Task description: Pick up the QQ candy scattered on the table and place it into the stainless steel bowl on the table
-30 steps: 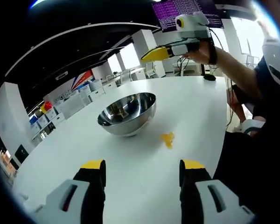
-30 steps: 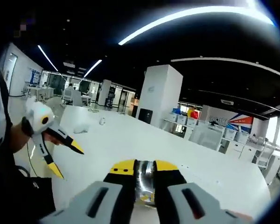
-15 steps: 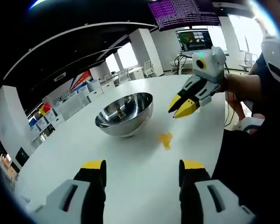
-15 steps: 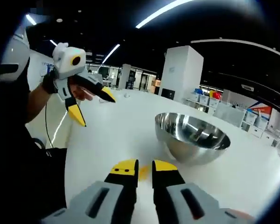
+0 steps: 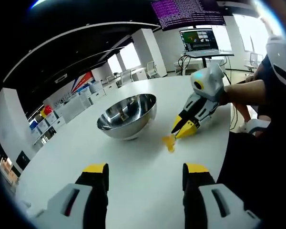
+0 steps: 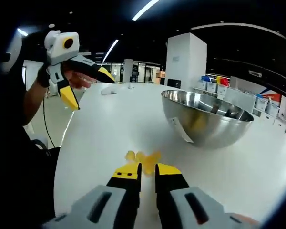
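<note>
A: How far along? Where's the QQ candy [image 6: 144,160]?
B: Unpicked, on the surface [image 5: 133,167] beside the steel bowl [image 5: 127,116]. Right tool [image 6: 147,171], narrowly parted, tips at it; left tool [image 5: 145,170] spread wide, empty. Bowl's contents unclear

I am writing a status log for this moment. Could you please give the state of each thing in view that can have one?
stainless steel bowl: upright on the table.
QQ candy: lying on the table, outside the bowl.
right gripper: narrowly open, tips just short of the candy.
left gripper: wide open, holding nothing.
monitor: switched on.
</note>
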Tool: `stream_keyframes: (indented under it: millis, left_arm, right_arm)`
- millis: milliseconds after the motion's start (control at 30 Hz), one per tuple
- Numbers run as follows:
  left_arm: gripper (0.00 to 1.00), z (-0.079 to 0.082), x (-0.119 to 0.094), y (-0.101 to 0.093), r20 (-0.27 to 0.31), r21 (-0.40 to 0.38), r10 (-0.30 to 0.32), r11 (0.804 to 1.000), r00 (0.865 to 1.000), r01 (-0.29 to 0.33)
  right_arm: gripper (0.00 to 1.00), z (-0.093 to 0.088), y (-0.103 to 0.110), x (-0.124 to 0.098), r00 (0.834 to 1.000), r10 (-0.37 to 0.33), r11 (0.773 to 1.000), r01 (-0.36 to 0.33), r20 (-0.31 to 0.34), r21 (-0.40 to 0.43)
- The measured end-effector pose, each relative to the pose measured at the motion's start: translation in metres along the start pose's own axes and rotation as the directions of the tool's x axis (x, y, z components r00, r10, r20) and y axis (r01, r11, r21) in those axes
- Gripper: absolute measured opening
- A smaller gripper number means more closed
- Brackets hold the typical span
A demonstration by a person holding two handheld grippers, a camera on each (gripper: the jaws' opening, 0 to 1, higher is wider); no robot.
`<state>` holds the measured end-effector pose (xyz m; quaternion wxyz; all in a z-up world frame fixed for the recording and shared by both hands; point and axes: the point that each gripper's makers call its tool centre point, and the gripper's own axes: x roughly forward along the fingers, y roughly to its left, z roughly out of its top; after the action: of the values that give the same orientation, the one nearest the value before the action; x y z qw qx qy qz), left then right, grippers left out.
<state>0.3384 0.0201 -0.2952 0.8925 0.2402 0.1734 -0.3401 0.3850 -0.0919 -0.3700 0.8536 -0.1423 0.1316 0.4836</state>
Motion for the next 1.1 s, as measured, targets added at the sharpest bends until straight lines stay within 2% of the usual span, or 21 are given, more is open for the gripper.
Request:
stream_keyframes:
  millis: [433,600,733,1100]
  left_arm:
    - [0.62,-0.005,0.002,-0.001,-0.005,-0.006,-0.006,1.000,1.000,0.006]
    - [0.62,-0.005,0.000,0.000,-0.003,-0.006,-0.003,1.000,1.000,0.003]
    - [0.62,-0.005,-0.001,0.000,-0.002,-0.006,-0.001,1.000,1.000,0.001]
    - [0.62,-0.005,-0.003,0.001,0.001,-0.005,0.004,1.000,1.000,-0.004]
  right_arm:
    - [0.10,-0.003,-0.002,0.005,1.000,-0.004,1.000,0.004,-0.021,0.005]
    - [0.07,-0.002,-0.002,0.006,1.000,-0.012,1.000,0.012,-0.023,-0.003]
    - [0.06,-0.002,-0.008,0.005,0.998,-0.053,0.999,0.053,-0.019,-0.007]
    - [0.04,0.020,-0.013,-0.010,0.995,-0.088,0.996,0.088,0.039,0.023]
